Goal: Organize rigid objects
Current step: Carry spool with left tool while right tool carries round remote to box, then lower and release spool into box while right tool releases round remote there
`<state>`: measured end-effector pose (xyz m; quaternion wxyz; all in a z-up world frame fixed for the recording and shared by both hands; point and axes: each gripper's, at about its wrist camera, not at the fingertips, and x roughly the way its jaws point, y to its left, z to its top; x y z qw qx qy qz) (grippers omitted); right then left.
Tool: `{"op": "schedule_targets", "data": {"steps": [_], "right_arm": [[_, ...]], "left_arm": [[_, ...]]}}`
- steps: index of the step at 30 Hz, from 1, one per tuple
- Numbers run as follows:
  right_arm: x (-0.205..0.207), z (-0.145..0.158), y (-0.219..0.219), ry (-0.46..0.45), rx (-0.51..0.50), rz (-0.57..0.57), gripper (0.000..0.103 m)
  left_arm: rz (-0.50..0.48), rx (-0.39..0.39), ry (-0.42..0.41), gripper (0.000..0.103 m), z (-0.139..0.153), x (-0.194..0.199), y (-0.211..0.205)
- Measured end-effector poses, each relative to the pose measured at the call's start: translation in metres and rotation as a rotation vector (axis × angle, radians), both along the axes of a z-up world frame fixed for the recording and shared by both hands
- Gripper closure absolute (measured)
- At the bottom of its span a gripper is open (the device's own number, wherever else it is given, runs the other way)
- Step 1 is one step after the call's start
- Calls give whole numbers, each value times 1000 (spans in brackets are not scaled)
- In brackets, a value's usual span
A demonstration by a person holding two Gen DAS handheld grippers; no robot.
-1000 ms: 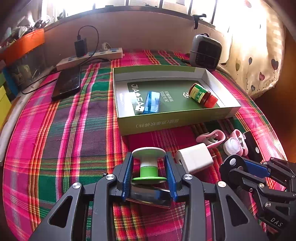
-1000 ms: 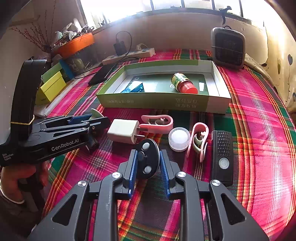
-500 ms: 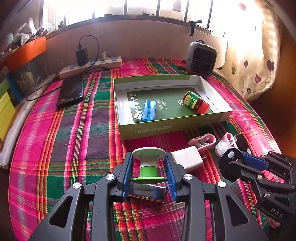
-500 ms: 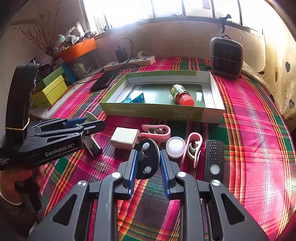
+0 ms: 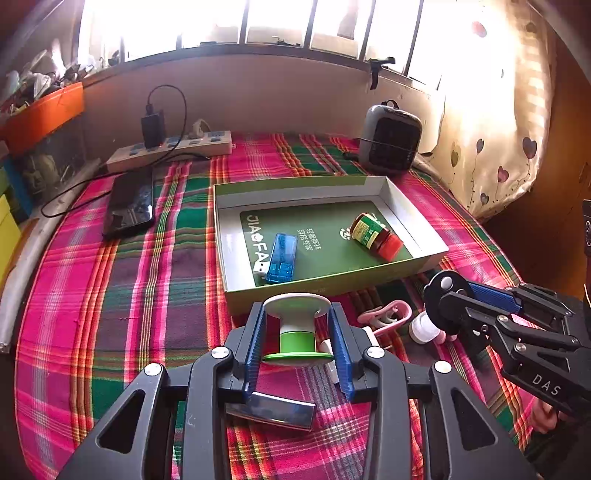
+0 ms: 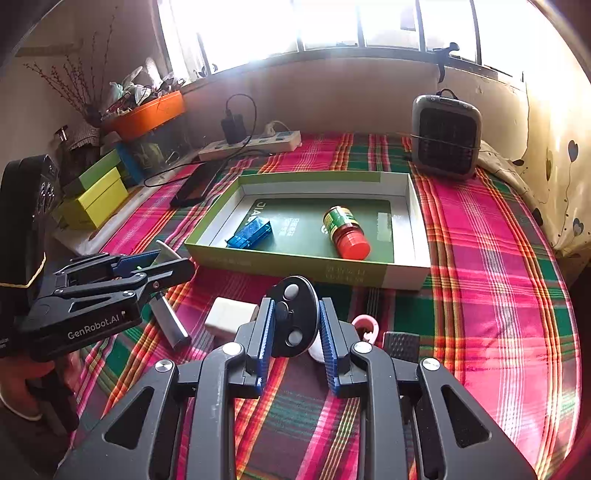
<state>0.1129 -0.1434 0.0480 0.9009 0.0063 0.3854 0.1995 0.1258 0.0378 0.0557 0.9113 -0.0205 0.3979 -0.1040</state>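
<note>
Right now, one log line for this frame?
left tool: shut on spool | right tool: shut on black disc | both lifted | box: blue stick, red-capped bottle

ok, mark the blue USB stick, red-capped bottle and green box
blue USB stick (image 5: 281,258), left wrist view, on its translucent body
red-capped bottle (image 6: 345,232), right wrist view, mid-body
green box (image 6: 295,267), right wrist view, near outer wall

blown-out window (image 5: 280,22) backlight, fisheye edge warp, dim corners
</note>
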Motion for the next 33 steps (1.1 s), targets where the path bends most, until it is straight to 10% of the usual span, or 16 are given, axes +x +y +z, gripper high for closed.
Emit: {"op": "schedule_targets", "data": {"steps": [33], "right_arm": [[129, -13, -26, 19, -65, -105, 78]], "left_arm": [[27, -29, 43, 70, -14, 113, 14]]}}
